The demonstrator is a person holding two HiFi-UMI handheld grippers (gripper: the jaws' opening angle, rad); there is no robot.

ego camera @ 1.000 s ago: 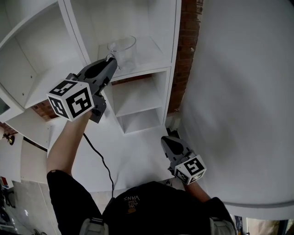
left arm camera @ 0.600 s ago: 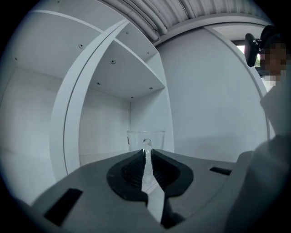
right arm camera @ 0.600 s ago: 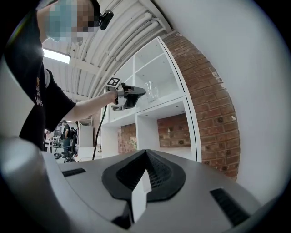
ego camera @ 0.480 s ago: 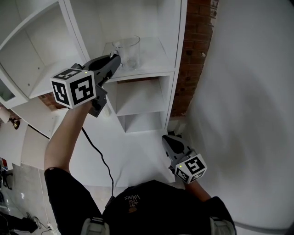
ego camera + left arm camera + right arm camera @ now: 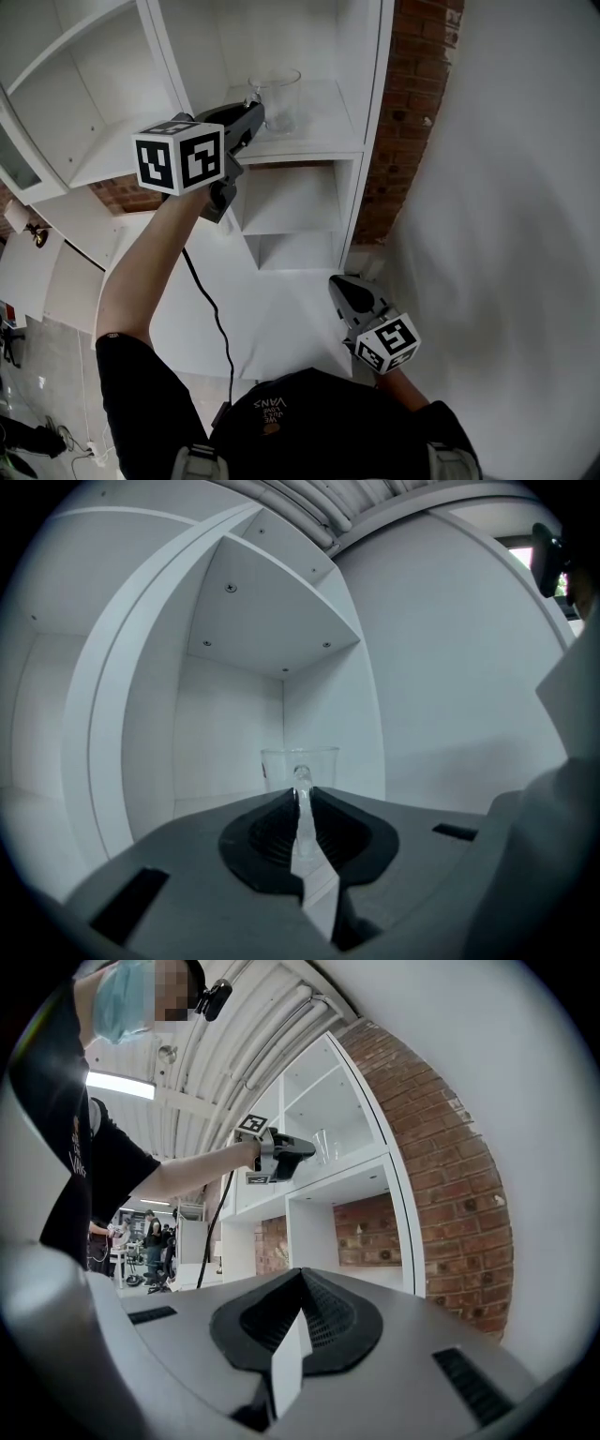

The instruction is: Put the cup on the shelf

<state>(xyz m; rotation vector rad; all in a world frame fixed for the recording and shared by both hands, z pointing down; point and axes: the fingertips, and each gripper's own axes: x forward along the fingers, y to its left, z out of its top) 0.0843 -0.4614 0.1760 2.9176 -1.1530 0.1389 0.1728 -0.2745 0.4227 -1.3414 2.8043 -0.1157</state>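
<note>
A clear glass cup (image 5: pixel 275 94) stands upright on a white shelf board (image 5: pixel 314 142) in the upper right compartment. My left gripper (image 5: pixel 253 105) reaches up to it from the left and is shut on the cup's handle (image 5: pixel 301 778). In the left gripper view the cup's body (image 5: pixel 300 761) shows just beyond the jaw tips. My right gripper (image 5: pixel 338 285) hangs low near my body, shut, with nothing in it. The right gripper view shows the cup (image 5: pixel 322 1145) and the left gripper (image 5: pixel 302 1154) far off at the shelf.
The white shelving unit has open compartments to the left (image 5: pixel 103 112) and below (image 5: pixel 286 202). A brick wall (image 5: pixel 412 103) runs along its right side, then a plain white wall (image 5: pixel 506 206). A black cable (image 5: pixel 211 319) hangs from the left gripper.
The head view has drifted, so the shelf and cup sit further right. The left gripper has risen a little and stays on the cup's handle. The right gripper has barely moved.
</note>
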